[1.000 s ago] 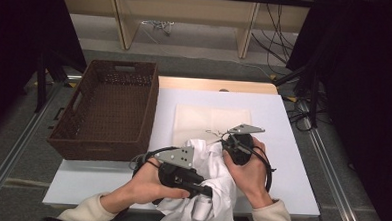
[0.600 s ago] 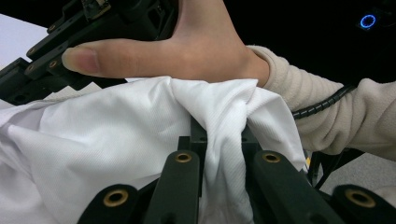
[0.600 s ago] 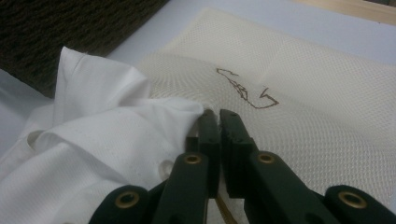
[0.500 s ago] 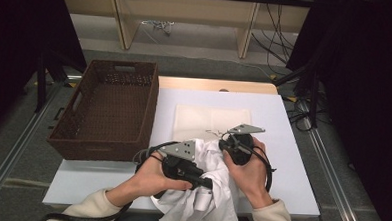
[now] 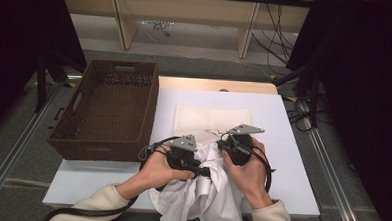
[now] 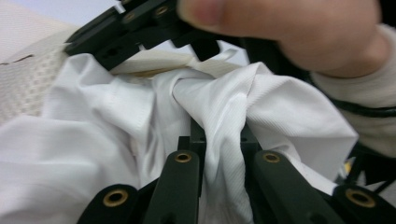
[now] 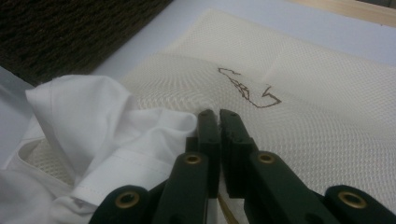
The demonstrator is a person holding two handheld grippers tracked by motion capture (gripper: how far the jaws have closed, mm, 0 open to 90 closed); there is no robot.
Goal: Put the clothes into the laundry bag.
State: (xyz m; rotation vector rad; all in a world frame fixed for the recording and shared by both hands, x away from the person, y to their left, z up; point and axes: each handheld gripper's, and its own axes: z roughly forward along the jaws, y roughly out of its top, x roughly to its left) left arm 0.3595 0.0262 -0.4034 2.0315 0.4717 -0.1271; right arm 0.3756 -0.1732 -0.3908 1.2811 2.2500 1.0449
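Gathering the crumpled white cotton garment [image 5: 200,196], your left gripper [image 5: 201,170] has dropped lower and toward you since a second ago, jaws pinched on a fold, suggesting the cloth is being drawn taut. Your right gripper [image 5: 226,143] has stayed put, jaws pressed together at the garment's far edge. The garment lies bunched, overhanging the white bench's [image 5: 282,144] near edge, overlapping the cream mesh cloth [image 5: 211,118].
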